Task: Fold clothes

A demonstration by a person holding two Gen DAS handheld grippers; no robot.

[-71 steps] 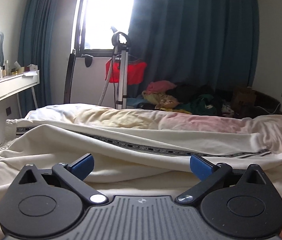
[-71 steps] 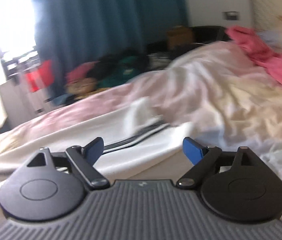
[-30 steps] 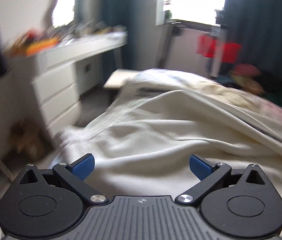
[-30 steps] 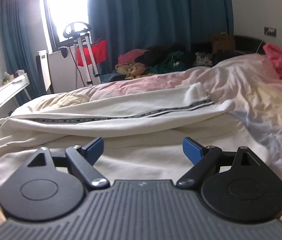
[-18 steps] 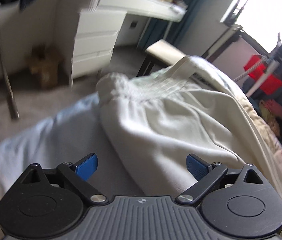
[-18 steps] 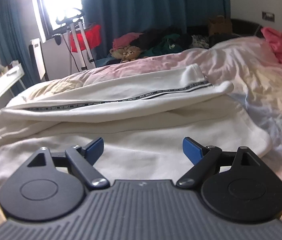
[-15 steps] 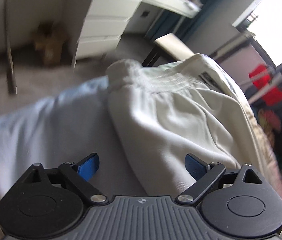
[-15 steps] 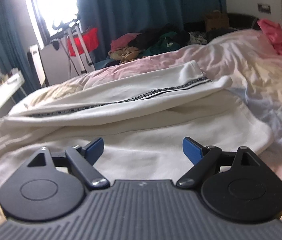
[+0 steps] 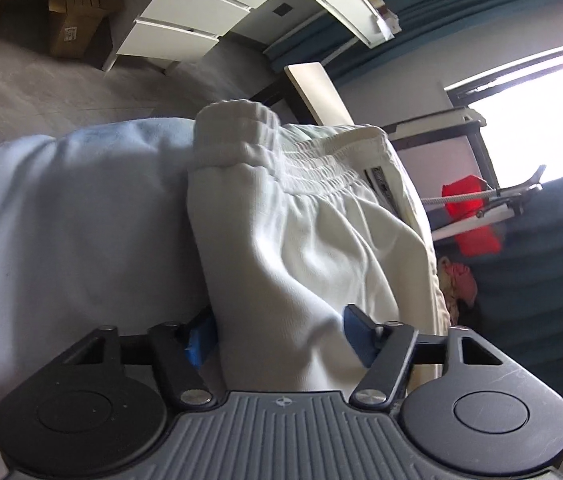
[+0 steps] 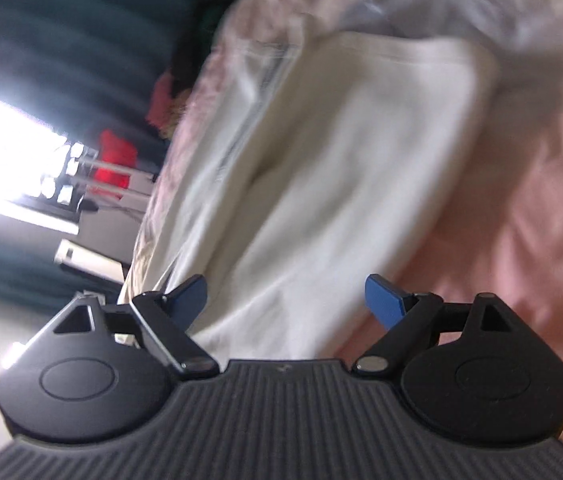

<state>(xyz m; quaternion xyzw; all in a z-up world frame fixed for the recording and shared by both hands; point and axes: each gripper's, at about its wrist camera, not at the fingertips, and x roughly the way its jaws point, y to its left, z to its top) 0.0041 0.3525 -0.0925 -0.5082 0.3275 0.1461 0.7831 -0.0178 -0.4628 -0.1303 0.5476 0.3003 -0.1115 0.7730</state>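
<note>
1. Bedroom bedding fills the near ground: a pale blue sheet [image 9: 61, 216] under the left wrist view and a pink sheet [image 10: 521, 216] under the right one, which is blurred.
2. One pair of cream trousers [image 9: 301, 248] lies on the bed, folded lengthwise, and appears in both views.
3. Left claw [image 9: 277, 338]: its two blue fingertips stand apart on either side of a bulging fold of the trousers; the fabric touches the left tip and hides part of it, but the cloth is not pinched flat.
4. Right claw [image 10: 285, 300]: spread wide, with the trousers' edge between its tips and the right tip over the pink sheet.
5. Further along, the gathered elastic waistband [image 9: 281, 152] bunches at the bed's edge, with a dark printed stripe [image 9: 381, 184] running down the side seam.
6. Beyond the bed stand one white drawer unit [image 9: 189, 20], one cardboard box [image 9: 77, 8] on the grey floor, one red item [image 9: 469, 216] on a metal stand, teal curtains [image 9: 541, 288] and one bright window [image 9: 541, 128].
</note>
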